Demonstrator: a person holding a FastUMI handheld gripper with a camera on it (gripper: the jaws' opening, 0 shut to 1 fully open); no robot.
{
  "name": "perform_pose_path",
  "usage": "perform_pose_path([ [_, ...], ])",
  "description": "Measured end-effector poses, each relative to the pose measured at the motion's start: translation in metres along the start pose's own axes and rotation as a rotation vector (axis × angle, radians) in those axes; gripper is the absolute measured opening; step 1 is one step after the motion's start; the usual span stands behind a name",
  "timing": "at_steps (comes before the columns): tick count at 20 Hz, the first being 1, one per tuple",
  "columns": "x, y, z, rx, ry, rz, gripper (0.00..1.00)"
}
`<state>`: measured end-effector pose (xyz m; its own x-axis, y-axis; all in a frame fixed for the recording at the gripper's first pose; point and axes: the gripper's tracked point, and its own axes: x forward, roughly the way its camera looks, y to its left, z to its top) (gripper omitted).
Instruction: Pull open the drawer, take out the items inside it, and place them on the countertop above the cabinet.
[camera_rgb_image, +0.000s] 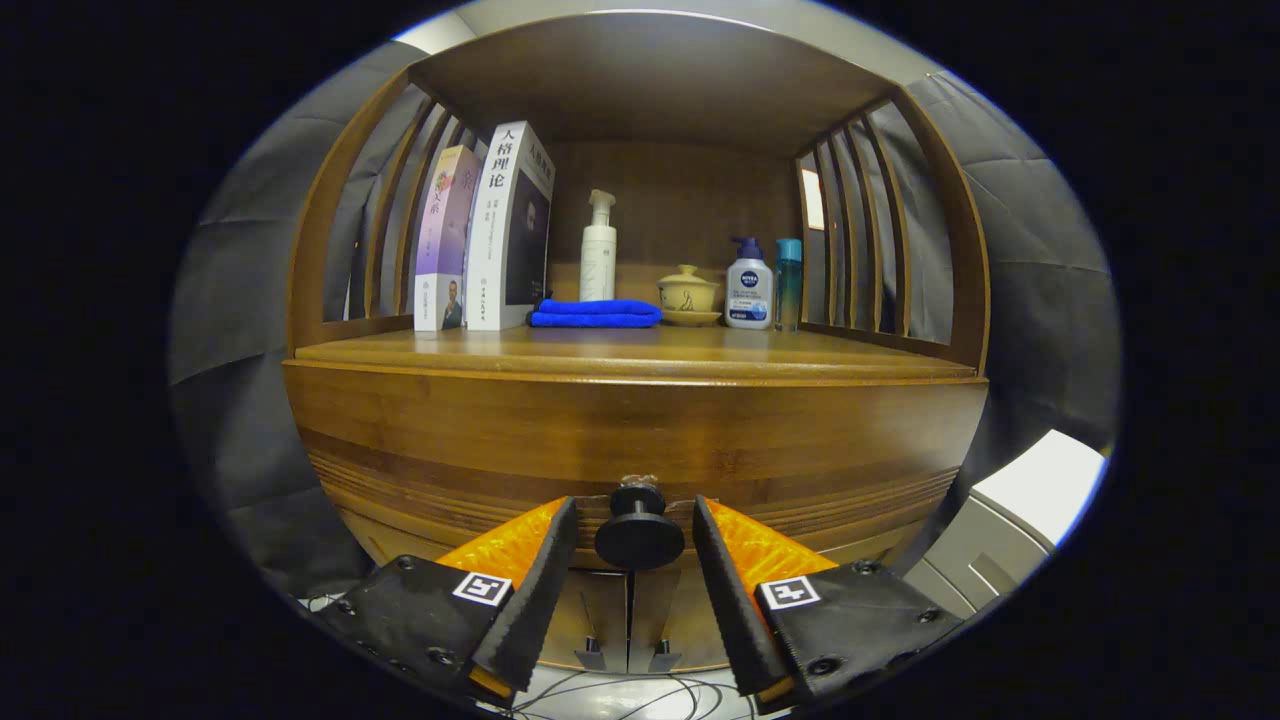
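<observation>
Two fingers straddle the drawer knob (639, 530) right now, and your gripper (634, 520) sits parted just wider than it, a sliver of gap showing on either side, so nothing is clamped yet. That placement makes sense to me: the knob is the only purchase on the drawer front (630, 440), and centring it between the fingers means a squeeze should catch it evenly before you pull. The drawer itself reads as closed, flush under the countertop (640, 352), so whatever is inside stays hidden and I can't say what you'll be lifting out. Below the knob you can see the seam of two cabinet doors (628, 610) with small handles. Moving outward and up, the countertop is already busy along its back: two books (485, 235) standing upright at the left, one folded blue cloth (596, 314) beside them, one tall white pump bottle (598, 250) behind the cloth, one lidded yellow cup (687, 293) on its saucer, one squat white pump bottle (748, 288), and one slim teal bottle (788, 280) at the right. The front strip of wood is bare, and that looks like your landing zone.
</observation>
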<state>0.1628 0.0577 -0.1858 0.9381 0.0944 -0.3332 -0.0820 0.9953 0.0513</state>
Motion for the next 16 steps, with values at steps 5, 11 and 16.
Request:
perform_pose_path([
  [5,0.006,-0.002,-0.009,-0.023,0.028,-0.003,0.53],
  [11,-0.004,-0.004,-0.011,-0.025,0.042,0.01,0.3],
  [16,-0.026,-0.002,-0.015,-0.007,0.054,0.005,0.3],
])
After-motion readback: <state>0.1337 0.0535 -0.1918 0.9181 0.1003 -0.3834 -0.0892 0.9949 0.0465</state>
